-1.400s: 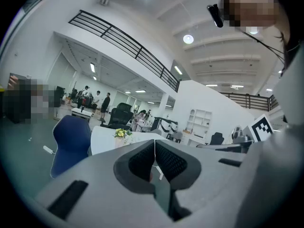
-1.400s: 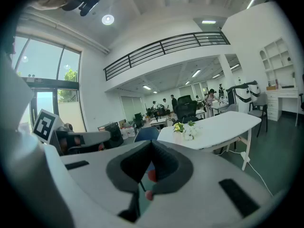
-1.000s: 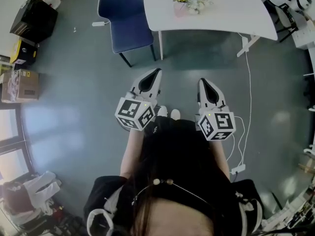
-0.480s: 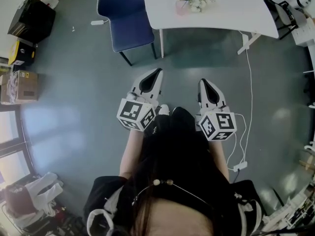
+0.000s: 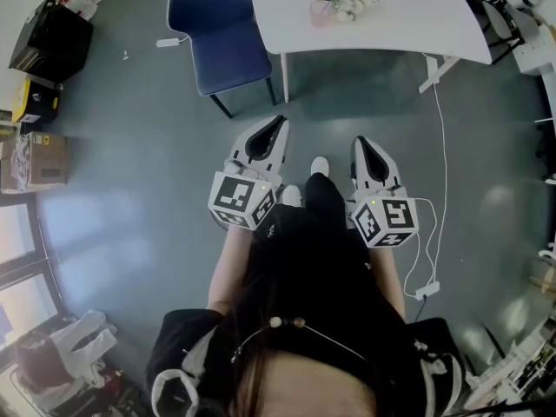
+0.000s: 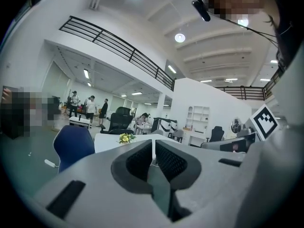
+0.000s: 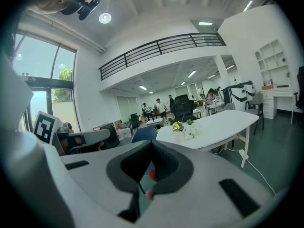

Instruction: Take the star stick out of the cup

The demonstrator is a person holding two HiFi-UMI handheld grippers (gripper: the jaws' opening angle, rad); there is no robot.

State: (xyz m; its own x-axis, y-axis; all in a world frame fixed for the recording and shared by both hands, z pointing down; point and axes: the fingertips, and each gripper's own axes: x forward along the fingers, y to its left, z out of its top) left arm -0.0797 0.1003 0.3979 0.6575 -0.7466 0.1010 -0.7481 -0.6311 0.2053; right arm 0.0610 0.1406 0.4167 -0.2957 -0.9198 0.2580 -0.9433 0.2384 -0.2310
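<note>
A small pink cup with a yellow flower and green sprigs stands on the white table far ahead; I cannot make out a star stick at this distance. The same cup shows small in the left gripper view and in the right gripper view. My left gripper and right gripper are held side by side at waist height over the floor, well short of the table. Both are shut with nothing between them, the jaws meeting at the tips.
A blue chair stands at the table's left end. A white cable runs down from the table to a power strip on the grey floor. Boxes and a black case line the left wall. People stand far off.
The person has stepped forward: one shoe now reaches out between the grippers, and table and chair sit slightly nearer. Both grippers stay shut and keep their pose.
</note>
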